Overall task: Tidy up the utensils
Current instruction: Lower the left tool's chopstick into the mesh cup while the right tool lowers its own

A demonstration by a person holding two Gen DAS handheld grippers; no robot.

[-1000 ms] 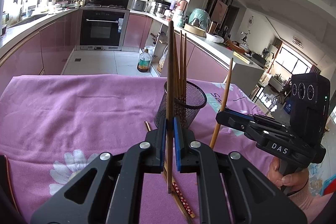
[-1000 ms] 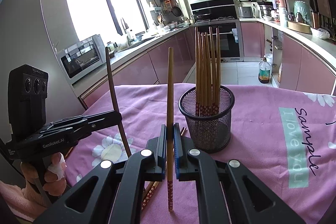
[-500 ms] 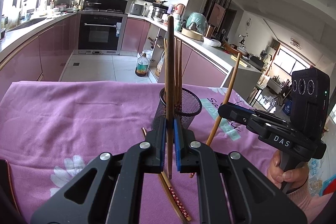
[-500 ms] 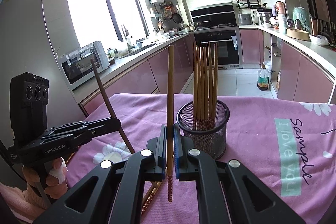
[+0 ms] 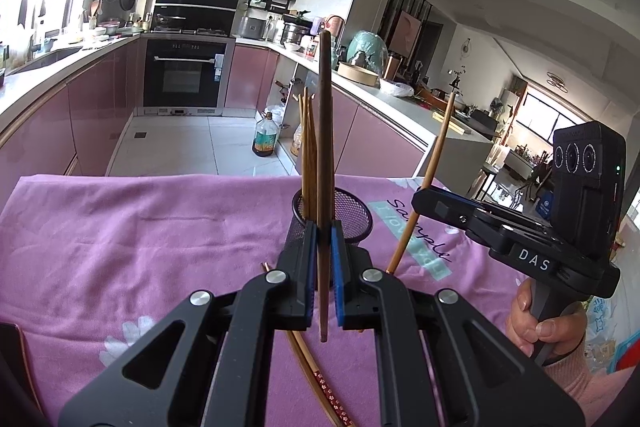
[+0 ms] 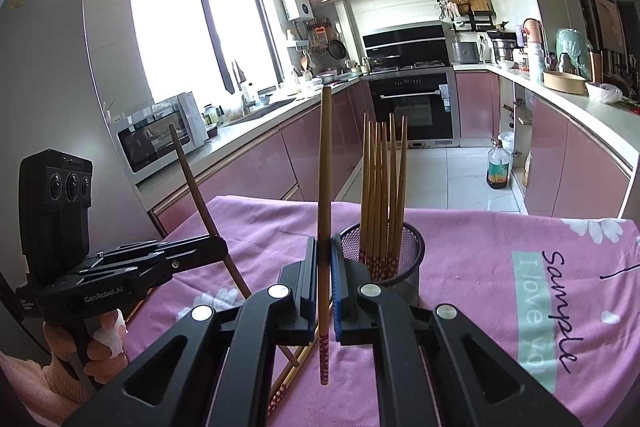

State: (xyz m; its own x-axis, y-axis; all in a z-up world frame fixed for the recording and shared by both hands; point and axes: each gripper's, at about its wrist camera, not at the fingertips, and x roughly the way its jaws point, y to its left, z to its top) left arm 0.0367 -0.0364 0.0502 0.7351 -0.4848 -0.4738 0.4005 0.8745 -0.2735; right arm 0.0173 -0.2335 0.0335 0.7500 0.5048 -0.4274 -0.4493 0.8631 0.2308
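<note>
My left gripper (image 5: 323, 227) is shut on a dark brown chopstick (image 5: 325, 131) that stands upright just in front of the black mesh cup (image 5: 354, 223). In the right wrist view this gripper (image 6: 218, 247) is at the left, its chopstick (image 6: 192, 179) leaning. My right gripper (image 6: 324, 247) is shut on a lighter chopstick (image 6: 325, 187), upright, just left of the mesh cup (image 6: 406, 259). The cup holds several chopsticks (image 6: 382, 187). The left wrist view shows the right gripper (image 5: 424, 197) right of the cup, with its chopstick (image 5: 438, 143) slanted.
A pink flowered cloth (image 6: 480, 267) covers the table. Loose chopsticks (image 5: 316, 375) lie on it under the grippers, also seen as chopsticks (image 6: 292, 375) in the right wrist view. A dark flat object (image 5: 10, 351) lies at the table's left edge. Kitchen counters and an oven stand beyond.
My right gripper has risen a little with its chopstick, so the cup sits lower in its view. The left gripper's chopstick leans more; both grips are unchanged.
</note>
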